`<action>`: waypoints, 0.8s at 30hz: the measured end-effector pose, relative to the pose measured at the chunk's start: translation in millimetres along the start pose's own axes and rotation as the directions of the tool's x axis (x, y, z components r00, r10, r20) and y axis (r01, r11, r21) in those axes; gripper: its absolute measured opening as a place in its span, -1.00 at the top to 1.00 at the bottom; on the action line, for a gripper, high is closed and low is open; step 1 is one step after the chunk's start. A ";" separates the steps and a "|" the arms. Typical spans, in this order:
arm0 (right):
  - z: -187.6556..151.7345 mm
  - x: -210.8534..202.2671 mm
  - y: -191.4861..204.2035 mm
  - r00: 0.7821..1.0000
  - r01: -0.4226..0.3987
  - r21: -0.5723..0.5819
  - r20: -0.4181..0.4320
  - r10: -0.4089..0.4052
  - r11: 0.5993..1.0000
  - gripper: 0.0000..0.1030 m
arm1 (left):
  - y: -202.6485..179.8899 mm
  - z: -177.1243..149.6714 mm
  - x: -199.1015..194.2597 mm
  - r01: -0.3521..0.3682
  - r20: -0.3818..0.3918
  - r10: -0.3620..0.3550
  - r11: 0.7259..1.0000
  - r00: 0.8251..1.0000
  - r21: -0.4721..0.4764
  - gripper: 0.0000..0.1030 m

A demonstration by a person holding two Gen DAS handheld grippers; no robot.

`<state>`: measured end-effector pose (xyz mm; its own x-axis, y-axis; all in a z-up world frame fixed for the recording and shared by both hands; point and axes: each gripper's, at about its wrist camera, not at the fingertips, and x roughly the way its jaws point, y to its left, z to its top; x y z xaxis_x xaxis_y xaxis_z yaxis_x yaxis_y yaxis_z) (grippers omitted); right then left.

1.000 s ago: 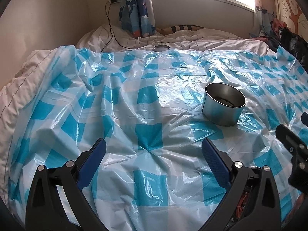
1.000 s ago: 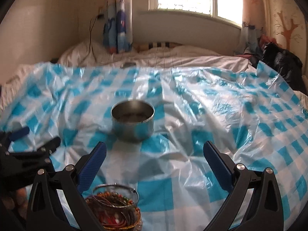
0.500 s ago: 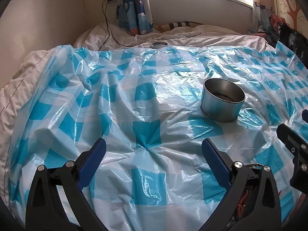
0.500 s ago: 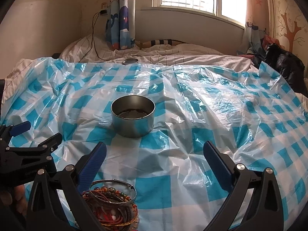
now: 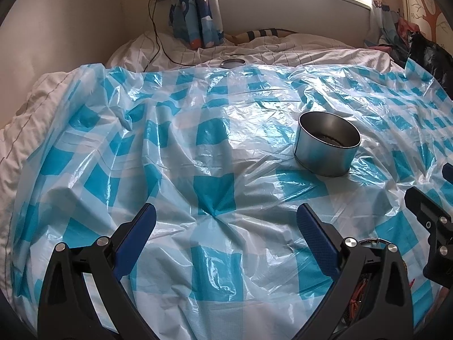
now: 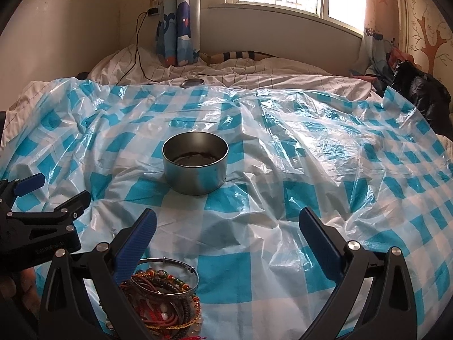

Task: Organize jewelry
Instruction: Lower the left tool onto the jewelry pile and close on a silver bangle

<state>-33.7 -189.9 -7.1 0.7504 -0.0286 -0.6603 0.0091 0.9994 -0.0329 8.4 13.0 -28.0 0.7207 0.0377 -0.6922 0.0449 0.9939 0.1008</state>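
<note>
The pile of bracelets (image 6: pixel 162 297) lies on the blue-checked plastic sheet (image 6: pixel 283 170) at the near edge of the right wrist view, just right of the right gripper's (image 6: pixel 228 226) left finger and partly hidden behind it, low between the two fingers rather than at their tips. A thin silver bangle (image 6: pixel 170 263) sits on top of the beaded and corded bands. The right gripper's jaws are spread wide and hold nothing. The left gripper (image 5: pixel 226 223) is likewise released and empty; in its view only a sliver of the pile (image 5: pixel 365 286) shows behind its right finger. The round metal tin (image 6: pixel 195 167) stands upright farther out on the sheet, well apart from the pile, with something dark in its bottom. Its lid (image 6: pixel 193 82) lies at the far edge of the sheet.

Compared with a second ago, both cameras have tipped slightly upward, so more of the window and wall shows, and the pile sits a little higher in the right wrist view. The tin, lid and bracelets have not moved on the sheet, and both jaws remain as wide as before.
</note>
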 end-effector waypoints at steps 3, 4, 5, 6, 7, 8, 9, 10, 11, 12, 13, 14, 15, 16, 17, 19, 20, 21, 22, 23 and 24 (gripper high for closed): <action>-2.0 0.1 -6.2 1.000 -0.004 -0.016 -0.009 0.003 1.000 -0.88 | 4.2 0.6 4.6 0.087 -0.036 -0.088 0.996 0.996 -0.027 -0.85; -2.7 -0.2 -9.6 1.000 -0.005 -0.019 -0.011 0.005 1.000 -0.88 | 5.5 1.0 5.8 0.119 -0.046 -0.121 0.992 0.992 -0.041 -0.85; -3.5 -0.4 -13.1 1.000 -0.010 -0.019 -0.016 0.010 1.000 -0.88 | 7.5 0.8 7.0 0.156 -0.058 -0.159 0.986 0.986 -0.060 -0.85; -4.9 -0.8 -18.0 0.999 -0.023 -0.016 -0.024 0.023 1.000 -0.88 | 9.8 0.2 8.7 0.198 -0.073 -0.204 0.976 0.976 -0.087 -0.85; -6.9 -0.9 -23.7 0.999 -0.040 -0.013 -0.035 0.039 0.999 -0.88 | 11.0 -0.4 10.3 0.238 -0.085 -0.247 0.965 0.965 -0.109 -0.85; -9.9 -1.1 -29.7 0.998 -0.047 -0.016 -0.049 0.046 0.999 -0.88 | 11.7 -1.2 11.3 0.274 -0.093 -0.286 0.953 0.954 -0.128 -0.85; -11.7 -0.6 -31.1 0.997 -0.051 -0.025 -0.059 0.049 0.998 -0.88 | 11.0 -2.4 12.8 0.314 -0.103 -0.331 0.938 0.938 -0.148 -0.85; -14.2 1.1 -32.5 0.996 -0.053 -0.040 -0.078 0.050 0.998 -0.88 | 9.4 -3.1 13.5 0.338 -0.109 -0.357 0.928 0.928 -0.158 -0.85; -17.8 2.9 -33.1 0.995 -0.038 -0.065 -0.094 0.032 0.997 -0.88 | 6.7 -4.1 14.8 0.364 -0.117 -0.384 0.917 0.916 -0.164 -0.85; -20.3 3.9 -32.9 0.995 -0.020 -0.082 -0.101 0.011 0.996 -0.88 | 2.5 -5.7 16.8 0.408 -0.129 -0.431 0.896 0.893 -0.175 -0.85; -23.2 5.4 -33.1 0.994 0.002 -0.104 -0.112 -0.013 0.995 -0.88 | -1.1 -6.8 18.6 0.440 -0.139 -0.466 0.879 0.874 -0.185 -0.85; -25.7 6.5 -35.5 0.992 0.017 -0.116 -0.123 -0.031 0.993 -0.88 | -5.3 -7.8 20.2 0.468 -0.150 -0.498 0.862 0.854 -0.196 -0.85; -27.3 7.1 -38.7 0.991 0.021 -0.111 -0.127 -0.036 0.994 -0.88 | -9.8 -10.1 22.9 0.502 -0.168 -0.537 0.838 0.826 -0.213 -0.85; -28.0 7.2 -43.1 0.990 0.025 -0.099 -0.133 -0.038 0.995 -0.88 | -13.6 -12.6 25.9 0.531 -0.184 -0.573 0.814 0.798 -0.234 -0.85; -28.2 7.2 -48.3 0.989 0.030 -0.081 -0.140 -0.041 0.996 -0.88 | -15.8 -14.0 28.0 0.546 -0.194 -0.594 0.799 0.781 -0.251 -0.85; -27.7 5.5 -54.7 0.989 0.025 -0.048 -0.146 -0.032 0.999 -0.88 | -20.8 -17.5 34.8 0.585 -0.207 -0.656 0.747 0.726 -0.314 -0.85; -28.2 4.0 -59.0 0.989 0.015 -0.028 -0.147 -0.019 1.000 -0.88 | -22.3 -17.9 37.3 0.593 -0.209 -0.670 0.734 0.712 -0.331 -0.85; -28.1 3.2 -60.4 0.989 0.011 -0.020 -0.150 -0.014 1.000 -0.88 | -25.7 -17.6 40.8 0.602 -0.211 -0.684 0.720 0.698 -0.346 -0.85; -28.7 2.5 -62.3 0.988 0.008 -0.013 -0.152 -0.010 1.000 -0.88 | -29.8 -17.5 42.9 0.605 -0.214 -0.690 0.715 0.691 -0.350 -0.85; -29.5 1.7 -63.9 0.988 0.007 -0.009 -0.154 -0.008 1.000 -0.88 | -32.6 -17.0 44.8 0.606 -0.215 -0.692 0.713 0.689 -0.352 -0.85; -29.8 1.4 -64.8 0.988 0.005 -0.005 -0.156 -0.006 1.000 -0.88 | -36.2 -16.6 46.9 0.609 -0.216 -0.697 0.708 0.683 -0.357 -0.85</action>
<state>-52.9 -255.3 -28.3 0.6379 -0.0368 -0.7693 0.0095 0.9992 -0.0400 29.1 -19.5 -76.0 0.3115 -0.6448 -0.6980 0.2243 0.7637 -0.6054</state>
